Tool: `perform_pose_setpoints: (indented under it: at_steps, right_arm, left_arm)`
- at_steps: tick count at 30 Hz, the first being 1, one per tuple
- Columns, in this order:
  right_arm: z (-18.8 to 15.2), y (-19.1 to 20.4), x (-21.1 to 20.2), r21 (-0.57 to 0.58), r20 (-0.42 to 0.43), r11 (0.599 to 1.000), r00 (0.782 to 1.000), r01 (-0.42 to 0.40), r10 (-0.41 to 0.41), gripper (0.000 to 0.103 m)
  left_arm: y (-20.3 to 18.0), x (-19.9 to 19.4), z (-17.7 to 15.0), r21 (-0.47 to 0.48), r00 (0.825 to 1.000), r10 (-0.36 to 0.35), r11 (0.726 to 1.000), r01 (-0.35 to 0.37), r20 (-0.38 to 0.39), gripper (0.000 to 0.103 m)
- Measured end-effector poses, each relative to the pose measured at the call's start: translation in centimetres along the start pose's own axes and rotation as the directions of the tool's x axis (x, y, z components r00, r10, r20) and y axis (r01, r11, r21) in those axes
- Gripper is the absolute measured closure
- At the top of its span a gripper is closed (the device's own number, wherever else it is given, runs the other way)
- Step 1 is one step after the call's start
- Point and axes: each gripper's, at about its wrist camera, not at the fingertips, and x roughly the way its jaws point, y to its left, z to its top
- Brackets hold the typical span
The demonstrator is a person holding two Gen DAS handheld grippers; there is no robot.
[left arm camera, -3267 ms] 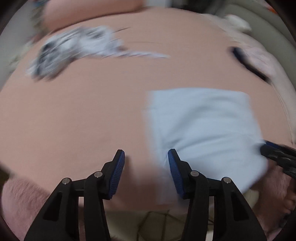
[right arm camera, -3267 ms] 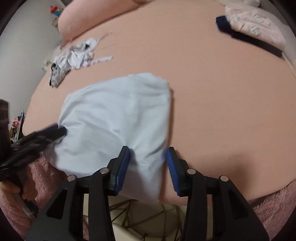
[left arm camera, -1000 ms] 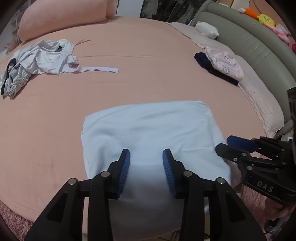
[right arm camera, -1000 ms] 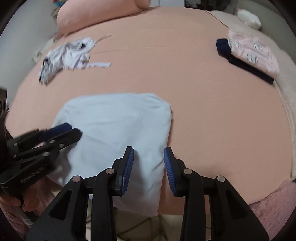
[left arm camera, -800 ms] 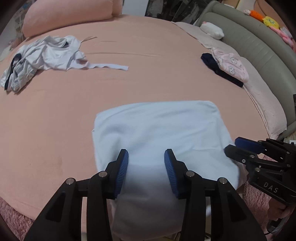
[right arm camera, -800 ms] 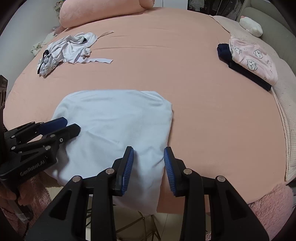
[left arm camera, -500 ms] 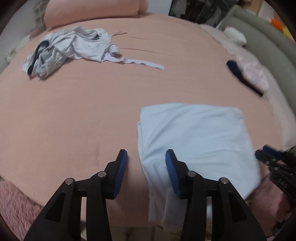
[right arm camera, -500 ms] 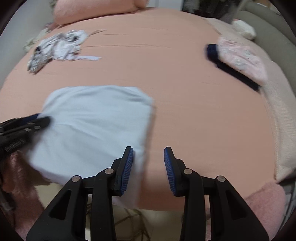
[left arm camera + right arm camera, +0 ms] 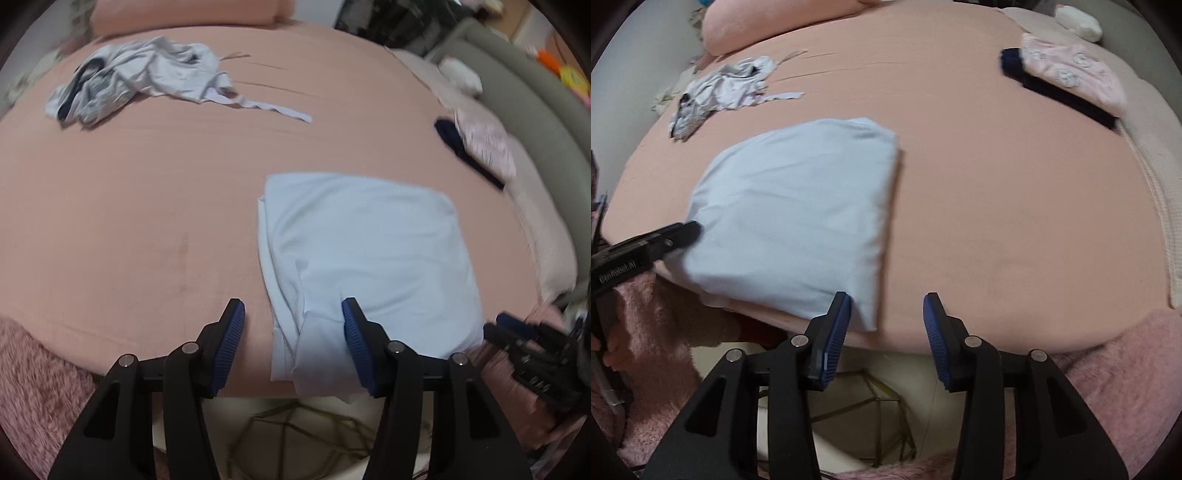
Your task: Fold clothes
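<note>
Light-blue shirt lies folded to a rough rectangle on the pink bed, centre-right in the left wrist view, centre-left in the right wrist view. Its near edge hangs over the bed edge at the bottom of both frames.

Left gripper: released, jaws have just been opening. They straddle the shirt's near left corner; the loose layered hem sits between them, the left pad clear of the cloth; whether the right pad touches it I cannot tell.

Right gripper: released, jaws have just been opening, nothing between them. Its left pad sits at the shirt's near right corner; contact cannot be told.

Risks, as judged:
- The overhanging edge is unsupported. A sideways brush from either pad could drag the shirt off the bed.
- The left corner shows several separated layers. Closing on only the top one would peel the fold open.
- The right gripper is off the cloth; closing here may catch only bed sheet, or nothing.
- Uneven lifting would skew the rectangle.

Unfolded pile waits upper left. Folded stack, pink on navy, sits upper right.
</note>
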Motion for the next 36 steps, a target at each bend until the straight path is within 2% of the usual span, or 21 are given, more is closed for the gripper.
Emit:
perform_pose_setpoints:
  at_steps: [1,4,5,7,10,13,15,17,20,22,24,26,28,30,32,34,36]
  right_arm:
    - [-0.1,-0.3,-0.2,0.011,0.007,1.000,1.000,0.002,-0.002,0.062]
    - [-0.2,-1.1,-0.3,0.053,0.007,0.992,0.993,-0.118,0.118,0.062]
    - [-0.1,-1.2,-0.2,0.060,0.005,0.985,0.987,-0.159,0.159,0.062]
    - [-0.1,-0.4,0.3,0.031,-0.010,0.983,0.983,-0.182,0.182,0.062]
    - [-0.4,0.2,1.3,0.003,-0.059,0.995,0.993,-0.098,0.098,0.062]
    - [-0.9,-0.5,1.4,0.011,-0.078,0.998,0.995,-0.069,0.069,0.062]
    - [-1.0,-0.4,1.2,0.016,-0.076,0.988,0.985,-0.151,0.152,0.062]
    - [-0.8,0.8,1.0,-0.023,-0.064,0.984,0.982,-0.177,0.175,0.062]
    - [-0.6,2.1,1.3,-0.062,-0.046,0.990,0.991,-0.125,0.122,0.062]
    - [-0.4,1.8,1.6,-0.038,-0.046,0.995,0.995,-0.094,0.092,0.062]
    - [-0.6,0.6,1.9,-0.011,-0.078,0.999,0.996,-0.054,0.053,0.062]
    - [-0.8,-0.7,2.0,0.011,-0.107,1.000,0.994,-0.021,0.022,0.062]
    - [-0.8,-2.1,1.3,0.055,-0.110,0.996,0.991,-0.072,0.078,0.062]
    - [0.1,-3.0,-0.4,0.082,-0.050,0.986,0.988,-0.142,0.146,0.062]
    - [1.5,-3.2,-1.4,0.070,0.001,0.987,0.989,-0.145,0.145,0.061]
    - [3.3,-3.3,-1.1,0.053,0.015,0.990,0.991,-0.130,0.130,0.061]
    - [5.3,-2.9,-0.2,0.044,0.027,0.988,0.989,-0.146,0.145,0.061]
  left_arm:
    - [0.0,-0.4,0.0,-0.002,1.000,-0.024,1.000,0.024,0.011,0.048]
    - [-0.6,-0.6,-0.1,0.026,0.995,-0.098,0.995,0.098,0.017,0.048]
    - [-0.9,-0.3,-0.2,0.038,0.996,-0.084,0.996,0.083,0.007,0.048]
    - [-0.9,0.9,-0.4,0.054,1.000,-0.016,0.998,0.017,-0.023,0.046]
    - [0.0,1.3,-0.2,0.017,0.999,-0.035,0.999,0.036,-0.032,0.045]
    - [0.5,1.4,0.1,-0.011,0.999,-0.042,0.999,0.042,-0.028,0.045]
    - [0.7,1.4,0.1,-0.030,0.998,-0.065,0.997,0.065,-0.022,0.045]
    - [0.6,0.8,0.1,-0.031,0.996,-0.087,0.996,0.087,-0.004,0.047]
    - [0.3,-0.2,-0.1,-0.010,0.992,-0.119,0.993,0.119,0.028,0.047]
    - [0.5,0.4,-0.2,-0.012,0.998,-0.067,0.998,0.067,-0.003,0.047]
    - [1.3,0.9,-0.5,-0.053,0.997,-0.067,0.996,0.065,-0.031,0.045]
    - [2.1,0.8,-0.3,-0.100,0.995,-0.099,0.990,0.096,-0.029,0.045]
    - [2.2,0.2,0.2,-0.121,0.990,-0.142,0.982,0.142,0.008,0.048]
    - [1.4,-0.3,1.0,-0.094,0.983,-0.183,0.978,0.185,0.033,0.048]
    - [0.1,0.1,1.9,-0.044,0.983,-0.179,0.983,0.180,0.038,0.048]
    - [-1.4,0.7,2.8,0.013,0.987,-0.157,0.988,0.157,0.036,0.048]
    - [-2.2,1.5,3.4,0.030,0.986,-0.166,0.986,0.165,0.025,0.048]
